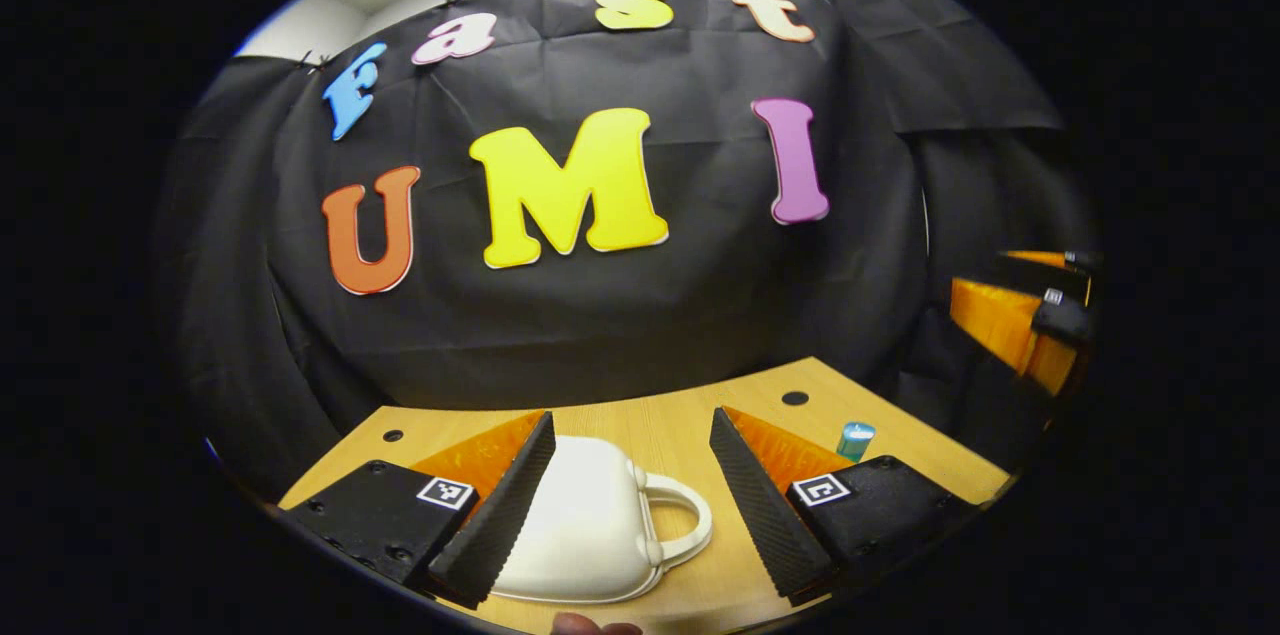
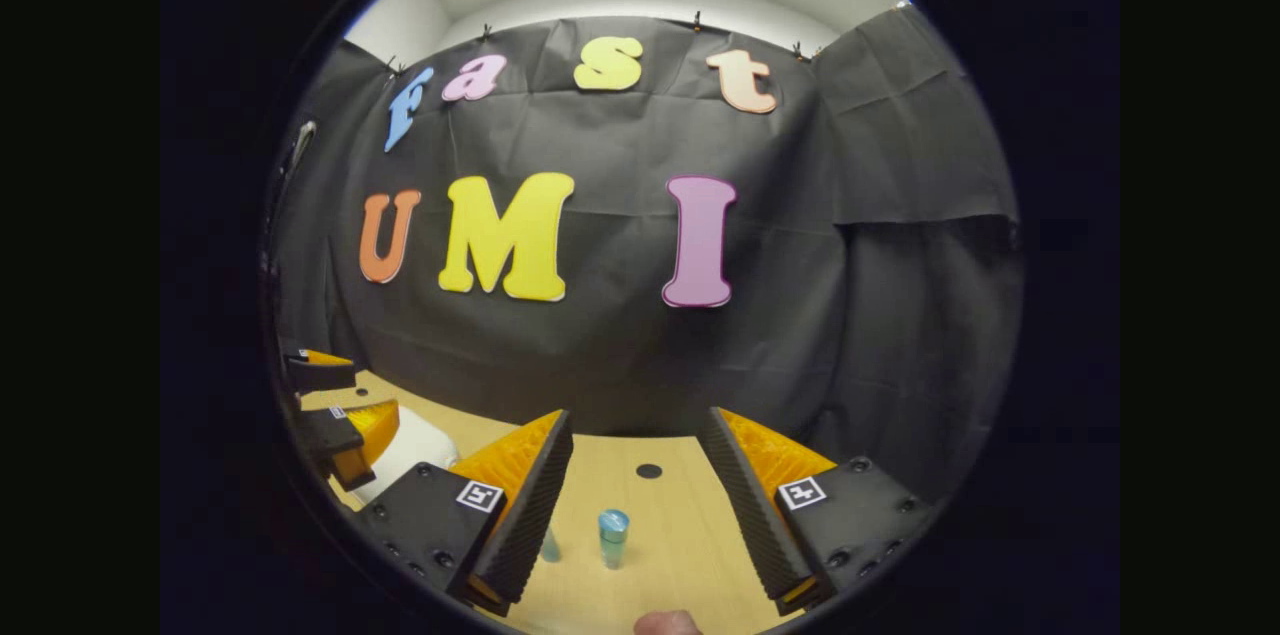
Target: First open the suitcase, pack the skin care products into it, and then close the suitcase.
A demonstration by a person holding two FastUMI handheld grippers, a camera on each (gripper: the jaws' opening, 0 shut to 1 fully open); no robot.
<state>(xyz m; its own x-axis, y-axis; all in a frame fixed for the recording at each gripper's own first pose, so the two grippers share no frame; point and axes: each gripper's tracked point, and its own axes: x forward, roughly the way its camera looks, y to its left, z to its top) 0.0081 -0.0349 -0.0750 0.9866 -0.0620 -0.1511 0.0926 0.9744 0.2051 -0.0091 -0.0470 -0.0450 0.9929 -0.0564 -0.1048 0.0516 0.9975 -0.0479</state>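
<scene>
A small white suitcase lies closed on the wooden table, its handle pointing right. My left gripper is open above it, one finger on each side, touching nothing. A teal-capped skin care bottle stands to its right. My right gripper is open over the table, and the teal bottle stands upright between its fingers, untouched. A second bottle is partly hidden behind the nearer finger. The suitcase shows at the left, under the left gripper.
The table has round holes near its back edge, against the black cloth wall. The right gripper shows far right in the left gripper view. A fingertip sits at the bottom edge.
</scene>
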